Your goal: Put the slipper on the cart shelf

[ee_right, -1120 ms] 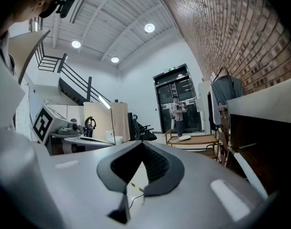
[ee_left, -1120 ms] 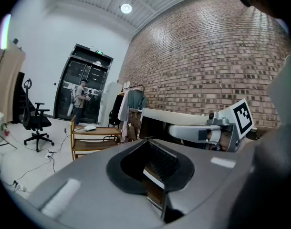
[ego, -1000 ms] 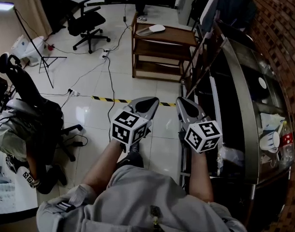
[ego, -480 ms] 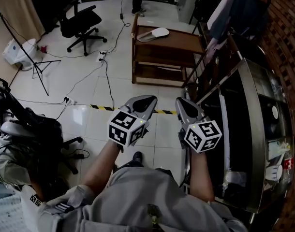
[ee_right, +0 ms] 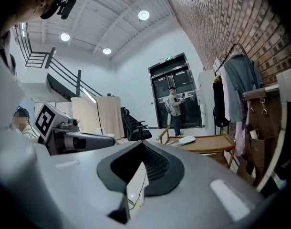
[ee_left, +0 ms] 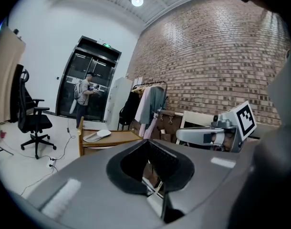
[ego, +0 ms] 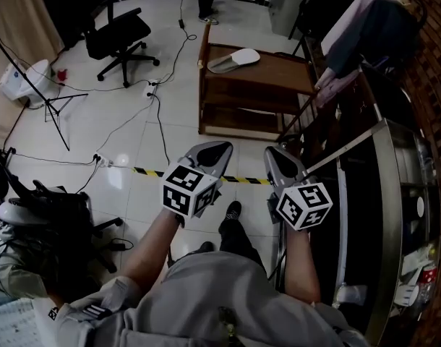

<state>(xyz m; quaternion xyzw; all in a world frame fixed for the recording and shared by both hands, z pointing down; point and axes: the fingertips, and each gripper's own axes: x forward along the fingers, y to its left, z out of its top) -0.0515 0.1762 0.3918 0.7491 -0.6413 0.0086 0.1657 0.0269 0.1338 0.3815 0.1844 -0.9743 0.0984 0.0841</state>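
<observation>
A pale slipper [ego: 235,59] lies on the top shelf of the wooden cart [ego: 285,74], a few steps ahead on the white floor. My left gripper [ego: 219,149] and right gripper [ego: 272,155] are held side by side at waist height, both pointing at the cart and well short of it. Both are shut with nothing between their jaws. In the left gripper view the slipper [ee_left: 98,135] rests on the cart [ee_left: 118,138] beyond my shut left gripper [ee_left: 149,149]. The right gripper view shows the slipper [ee_right: 186,140] past my shut right gripper [ee_right: 141,148].
A black office chair [ego: 116,31] and a tripod stand [ego: 43,96] stand to the left, with cables trailing across the floor. Yellow-black tape [ego: 152,171] crosses the floor. A clothes rack [ego: 365,27] and a metal counter [ego: 394,215] line the right. A person [ee_left: 86,99] stands by the glass doors.
The view has moved forward and the cart sits lower and nearer in the frame. A foot has stepped out below the grippers. Both grippers keep the same shut pose.
</observation>
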